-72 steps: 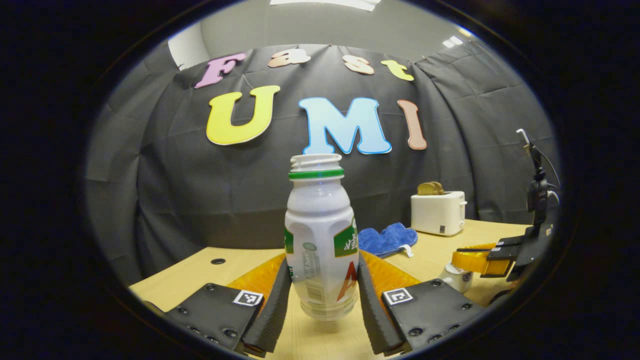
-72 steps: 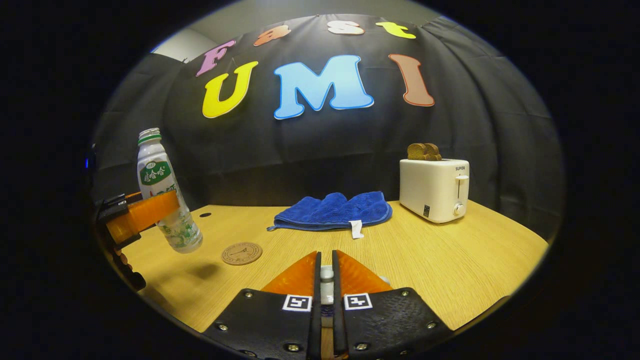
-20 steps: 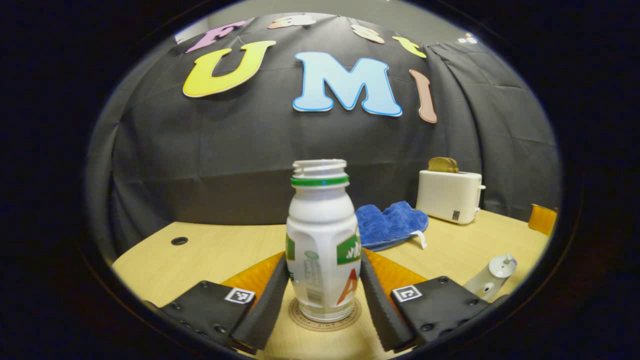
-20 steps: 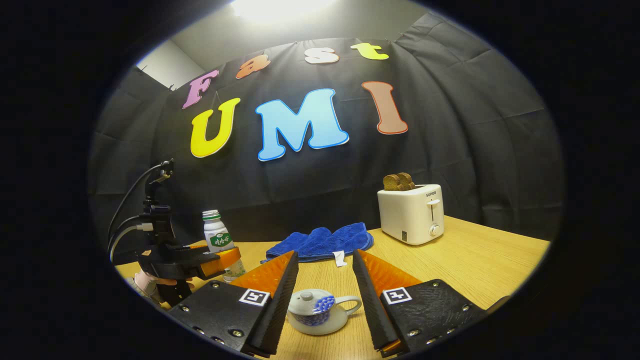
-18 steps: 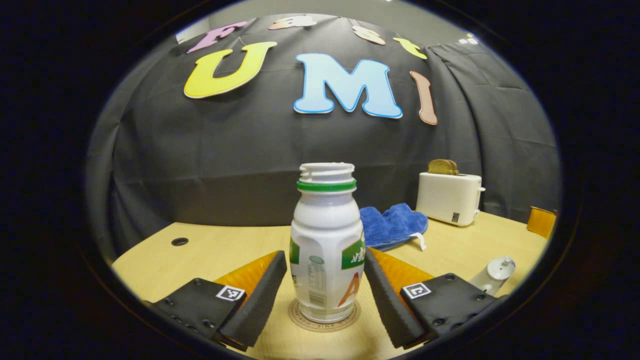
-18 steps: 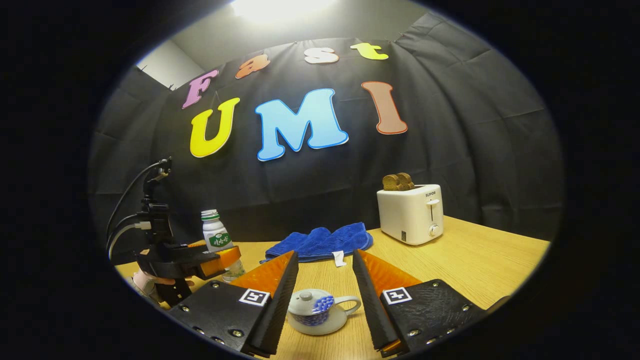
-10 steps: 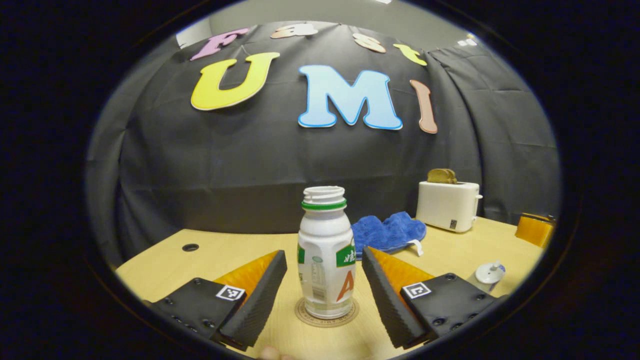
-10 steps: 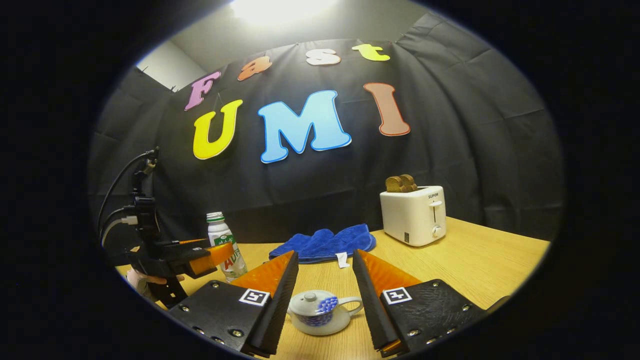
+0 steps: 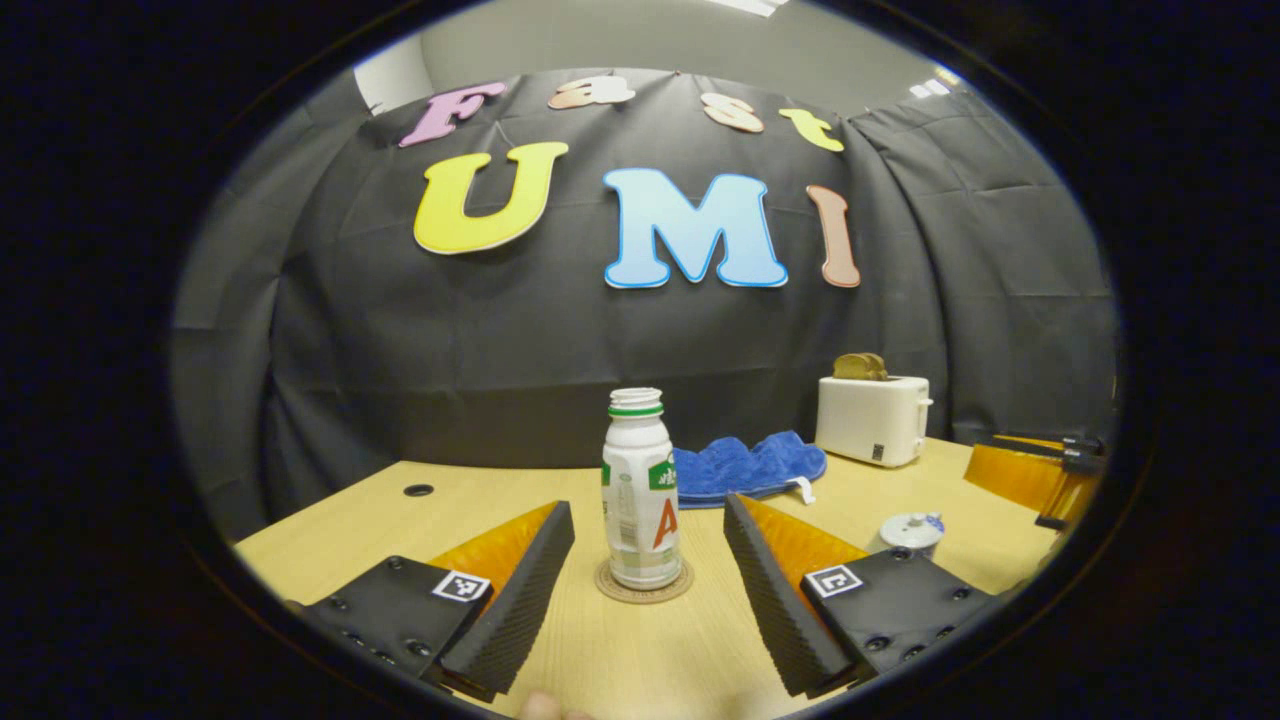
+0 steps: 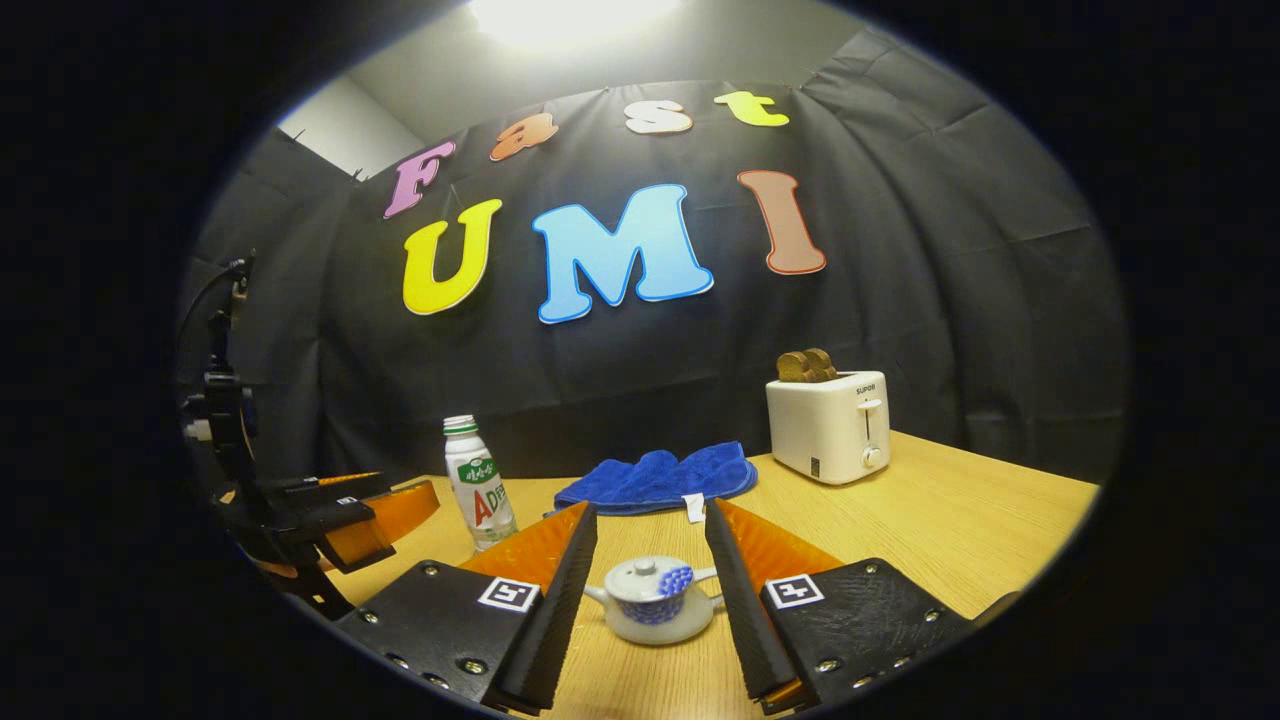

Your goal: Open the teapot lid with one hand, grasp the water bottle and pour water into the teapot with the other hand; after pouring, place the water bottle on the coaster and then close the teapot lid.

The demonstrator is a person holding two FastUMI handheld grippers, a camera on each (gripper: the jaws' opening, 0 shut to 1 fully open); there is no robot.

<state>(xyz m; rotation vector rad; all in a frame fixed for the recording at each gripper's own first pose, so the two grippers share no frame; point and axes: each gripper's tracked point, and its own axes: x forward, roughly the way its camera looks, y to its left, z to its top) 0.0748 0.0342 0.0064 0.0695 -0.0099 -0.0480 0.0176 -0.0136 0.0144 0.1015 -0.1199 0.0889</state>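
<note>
I judge the task all but finished: the water bottle (image 9: 641,488) stands upright on the coaster (image 9: 643,584), and the teapot (image 10: 655,597) sits on the worktop (image 10: 950,530) with its lid (image 10: 638,573) on. My left hand-held gripper (image 9: 648,560) has its fingers spread wide, touching nothing, with the bottle beyond the tips and centred between them. My right hand-held gripper (image 10: 648,560) is likewise spread and empty, the teapot framed between its fingers without contact.

What remains, as I read it, is only to clear both grippers away cleanly. I would pull each straight back along its own line, keeping the fingers apart, so no pad clips the bottle's shoulder or the teapot's handle or spout. The bottle is tall, light and uncapped, so a sideways nudge could tip it off the coaster; I would avoid any sweep across it.

Beyond the bottle lies a folded blue cloth (image 9: 746,467), and further right of the bottle a white toaster (image 9: 872,420) with bread in its slots. Both sit well apart from the bottle and out of my retreat path. In the right gripper view, the left gripper (image 10: 375,510) sits left of the bottle, near it.
</note>
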